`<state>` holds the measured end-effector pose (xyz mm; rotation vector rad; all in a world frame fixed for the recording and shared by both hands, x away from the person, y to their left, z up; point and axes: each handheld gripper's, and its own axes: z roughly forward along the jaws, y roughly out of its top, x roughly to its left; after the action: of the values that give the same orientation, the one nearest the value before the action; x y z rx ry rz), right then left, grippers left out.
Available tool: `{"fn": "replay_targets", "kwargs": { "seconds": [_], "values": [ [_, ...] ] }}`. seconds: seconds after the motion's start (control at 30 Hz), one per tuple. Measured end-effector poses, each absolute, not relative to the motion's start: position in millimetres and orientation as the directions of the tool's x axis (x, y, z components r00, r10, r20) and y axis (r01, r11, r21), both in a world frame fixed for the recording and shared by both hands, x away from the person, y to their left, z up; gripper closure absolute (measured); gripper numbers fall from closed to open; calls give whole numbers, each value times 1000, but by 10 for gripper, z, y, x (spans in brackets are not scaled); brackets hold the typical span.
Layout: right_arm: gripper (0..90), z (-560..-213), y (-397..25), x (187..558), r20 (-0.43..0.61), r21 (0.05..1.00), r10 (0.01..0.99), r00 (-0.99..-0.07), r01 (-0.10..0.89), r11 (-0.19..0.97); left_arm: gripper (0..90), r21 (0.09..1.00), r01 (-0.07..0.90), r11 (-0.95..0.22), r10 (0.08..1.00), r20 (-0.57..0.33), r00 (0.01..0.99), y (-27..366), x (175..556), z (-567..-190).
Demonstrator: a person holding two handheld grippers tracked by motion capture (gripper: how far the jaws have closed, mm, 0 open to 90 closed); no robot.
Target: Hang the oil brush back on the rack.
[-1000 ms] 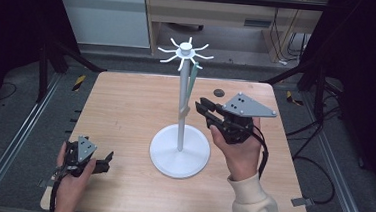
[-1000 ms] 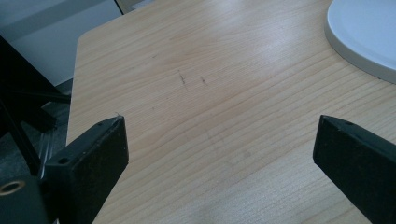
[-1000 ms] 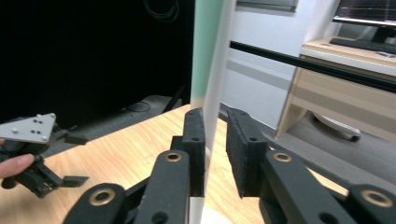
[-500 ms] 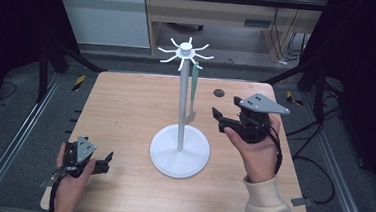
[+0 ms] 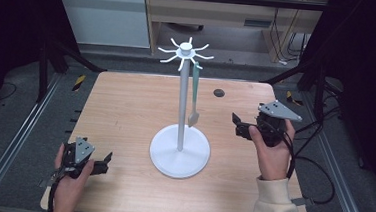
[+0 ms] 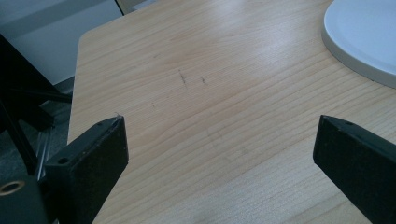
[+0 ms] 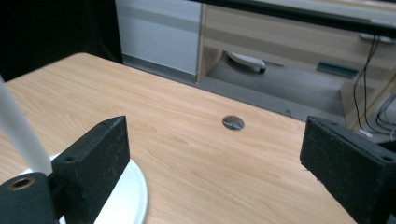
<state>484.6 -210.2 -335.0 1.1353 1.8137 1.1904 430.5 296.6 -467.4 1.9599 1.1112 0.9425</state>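
Hanging from 1 hook of the white rack (image 5: 182, 105), the green spatula (image 5: 195, 94) points its long axis straight down, blade just above the round base. It lies left of the right gripper (image 5: 238, 125), the nearer tool, whose jaws stand spread and empty. Well apart, the left gripper (image 5: 103, 161) rests spread near the table's (image 5: 126, 106) front edge.

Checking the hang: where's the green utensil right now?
High view: the green utensil hangs from a hook of the white stand, just right of its pole, left of the open right gripper.
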Motion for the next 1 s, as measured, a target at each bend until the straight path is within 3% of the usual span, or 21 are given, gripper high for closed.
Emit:
{"fn": "replay_targets", "kwargs": {
  "seconds": [0.37, 1.0],
  "values": [
    [89, -3535, -2355, 4889, -76, 913, 939, -335, 354, 200, 29, 828, 397, -395, 896, 253, 364, 2980, 4318, -4667],
    [107, -4208, -2570, 5078, -71, 859, 958, -278, 472, 200, 29, 822, 411, -395, 899, 253, 358, 2989, 4329, -4677]
  ]
}}
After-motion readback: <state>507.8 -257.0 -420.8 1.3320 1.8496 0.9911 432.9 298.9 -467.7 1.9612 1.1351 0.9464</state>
